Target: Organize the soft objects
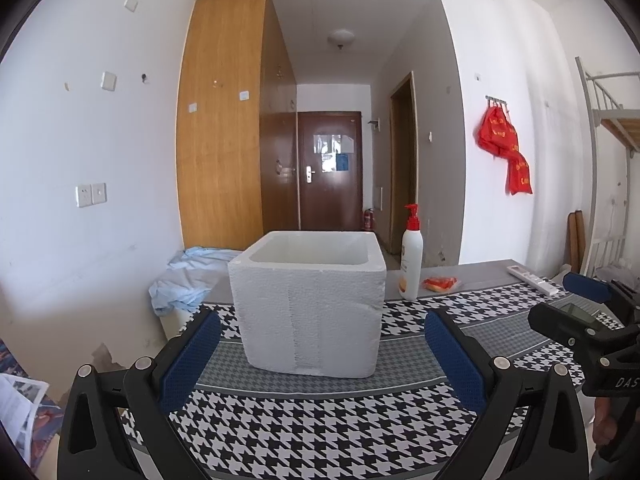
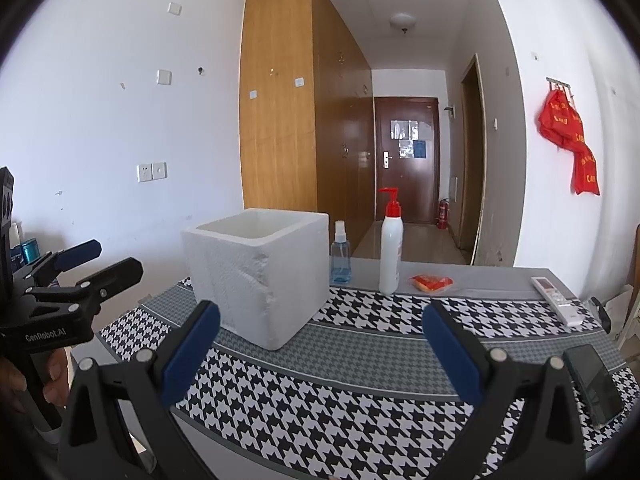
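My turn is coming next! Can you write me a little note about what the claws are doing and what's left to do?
Left claw: open, holding nothing, aimed at the foam box.
Right claw: open, holding nothing, above the checked cloth.
The foam box stands upright on the cloth; its inside is mostly hidden. A small red packet lies behind the cloth, right of the pump bottle. The spray bottle stands beside the box.
Done: nothing visibly gathered yet.
Left: probably pick up the soft things and put them in the box.
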`<act>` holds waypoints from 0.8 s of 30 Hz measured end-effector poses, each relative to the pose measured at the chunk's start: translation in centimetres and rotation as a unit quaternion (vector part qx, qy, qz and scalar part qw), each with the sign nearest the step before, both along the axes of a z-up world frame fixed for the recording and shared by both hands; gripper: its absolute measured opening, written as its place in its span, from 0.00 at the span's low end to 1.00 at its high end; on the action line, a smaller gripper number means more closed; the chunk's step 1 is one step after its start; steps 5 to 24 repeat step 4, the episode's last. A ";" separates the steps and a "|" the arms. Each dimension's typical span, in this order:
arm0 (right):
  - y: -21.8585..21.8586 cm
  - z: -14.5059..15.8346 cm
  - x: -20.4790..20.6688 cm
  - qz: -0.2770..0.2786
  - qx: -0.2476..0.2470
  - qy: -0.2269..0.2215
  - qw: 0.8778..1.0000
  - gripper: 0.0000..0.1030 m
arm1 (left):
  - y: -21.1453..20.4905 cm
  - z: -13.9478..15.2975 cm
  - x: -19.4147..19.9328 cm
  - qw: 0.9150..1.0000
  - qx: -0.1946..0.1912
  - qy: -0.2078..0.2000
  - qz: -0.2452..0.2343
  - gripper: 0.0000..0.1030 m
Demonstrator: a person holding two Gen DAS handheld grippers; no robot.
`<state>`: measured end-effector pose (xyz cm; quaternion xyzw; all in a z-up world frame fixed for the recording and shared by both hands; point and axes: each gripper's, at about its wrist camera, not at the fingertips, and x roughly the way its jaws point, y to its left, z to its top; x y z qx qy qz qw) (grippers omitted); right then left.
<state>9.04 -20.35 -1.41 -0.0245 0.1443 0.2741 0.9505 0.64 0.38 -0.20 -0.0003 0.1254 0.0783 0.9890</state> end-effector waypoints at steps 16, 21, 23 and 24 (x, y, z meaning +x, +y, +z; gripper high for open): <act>-0.1 0.0 0.1 -0.001 0.000 0.003 1.000 0.99 | 0.0 0.0 0.0 1.000 0.001 -0.002 0.000 0.99; -0.1 0.0 0.1 -0.001 0.000 0.003 1.000 0.99 | 0.0 0.0 0.0 1.000 0.001 -0.002 0.000 0.99; -0.1 0.0 0.1 -0.001 0.000 0.003 1.000 0.99 | 0.0 0.0 0.0 1.000 0.001 -0.002 0.000 0.99; -0.1 0.0 0.1 -0.001 0.000 0.003 1.000 0.99 | 0.0 0.0 0.0 1.000 0.001 -0.002 0.000 0.99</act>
